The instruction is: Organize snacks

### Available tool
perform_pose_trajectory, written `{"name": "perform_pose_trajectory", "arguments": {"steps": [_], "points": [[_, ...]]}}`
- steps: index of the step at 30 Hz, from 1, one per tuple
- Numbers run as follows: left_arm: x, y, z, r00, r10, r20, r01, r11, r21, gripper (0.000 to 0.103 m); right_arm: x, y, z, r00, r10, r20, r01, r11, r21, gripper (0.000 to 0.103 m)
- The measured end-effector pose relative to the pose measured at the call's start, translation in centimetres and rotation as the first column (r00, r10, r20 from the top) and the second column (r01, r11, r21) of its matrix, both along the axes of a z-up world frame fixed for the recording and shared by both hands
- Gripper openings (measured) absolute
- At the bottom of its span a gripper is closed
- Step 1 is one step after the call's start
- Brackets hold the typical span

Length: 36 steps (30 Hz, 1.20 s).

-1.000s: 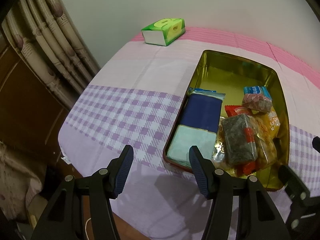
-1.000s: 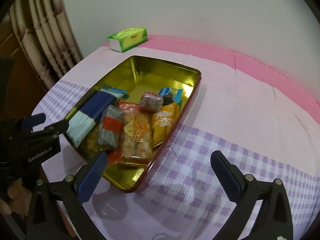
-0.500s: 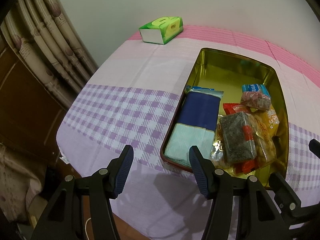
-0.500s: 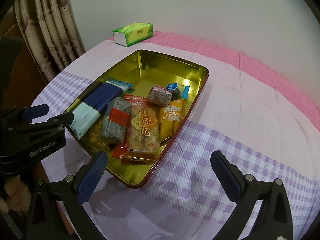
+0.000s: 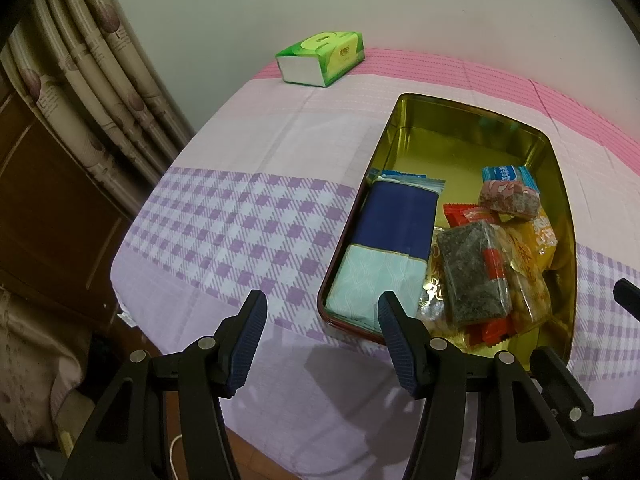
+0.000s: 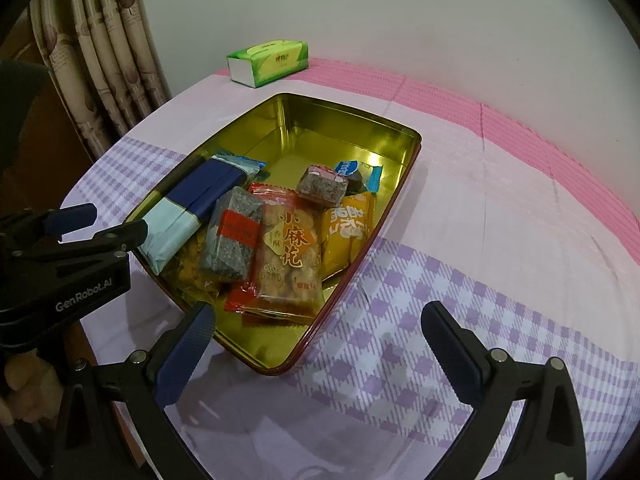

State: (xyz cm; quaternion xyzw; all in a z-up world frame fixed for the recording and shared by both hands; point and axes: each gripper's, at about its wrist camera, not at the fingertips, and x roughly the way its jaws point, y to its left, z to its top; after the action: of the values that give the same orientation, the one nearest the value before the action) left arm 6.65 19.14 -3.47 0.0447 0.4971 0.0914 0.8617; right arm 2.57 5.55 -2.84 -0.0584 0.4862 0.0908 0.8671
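In the gold tin (image 6: 400,136), a dark wrapped snack (image 6: 355,182) is lying mostly hidden behind the pink-wrapped block (image 6: 322,185), its kind unreadable. The left gripper (image 6: 96,224) is covering the tin's near-left rim. The tissue pack (image 6: 269,62) beyond the tin is showing print too small to read.

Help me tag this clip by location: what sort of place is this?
Most likely a room in a home, not a lab or shop. A table with a pink and purple checked cloth stands by pleated curtains, with a green tissue pack and a gold tin of snacks on it.
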Motion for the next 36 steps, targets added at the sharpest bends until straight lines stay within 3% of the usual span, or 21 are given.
{"name": "perform_pose_trajectory", "arguments": {"steps": [36], "points": [[-0.03,-0.19,-0.25,1.0,-0.004,-0.003,0.004,1.0,0.002,0.059,-0.06,0.02,-0.72,1.0,-0.003,-0.013,0.003,1.0,-0.005,0.102]]}}
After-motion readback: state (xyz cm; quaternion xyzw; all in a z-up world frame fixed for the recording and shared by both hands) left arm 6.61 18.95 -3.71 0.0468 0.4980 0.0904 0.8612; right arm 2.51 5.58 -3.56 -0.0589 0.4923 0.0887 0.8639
